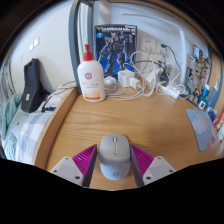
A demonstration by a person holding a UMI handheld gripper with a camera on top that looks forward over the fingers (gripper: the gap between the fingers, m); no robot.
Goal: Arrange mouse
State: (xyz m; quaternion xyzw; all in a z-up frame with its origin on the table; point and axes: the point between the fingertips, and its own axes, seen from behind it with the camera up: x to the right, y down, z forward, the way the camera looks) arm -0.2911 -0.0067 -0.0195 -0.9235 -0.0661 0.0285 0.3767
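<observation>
At the bottom centre of the frame the tool (115, 168) reaches level and forward over the light wooden surface (150, 125), its two fingers angled inward like a V. A rounded grey computer mouse (115, 157) sits between them, its nose pointing away from the camera. The magenta pads (84, 158) lie close against both flanks of the mouse (whether they actually press on it, or a sliver of gap remains, cannot be told), and the mouse appears to rest on the surface.

Beyond the fingers, in the upper left of the frame, a white plastic bottle with a red cap and orange label (91, 76) stands upright near the surface's far edge. To its right lies a tangle of white cables and adapters (135, 78). A dark bag (33, 85) leans at the far left. A grey flat sheet (201, 127) lies at the right edge.
</observation>
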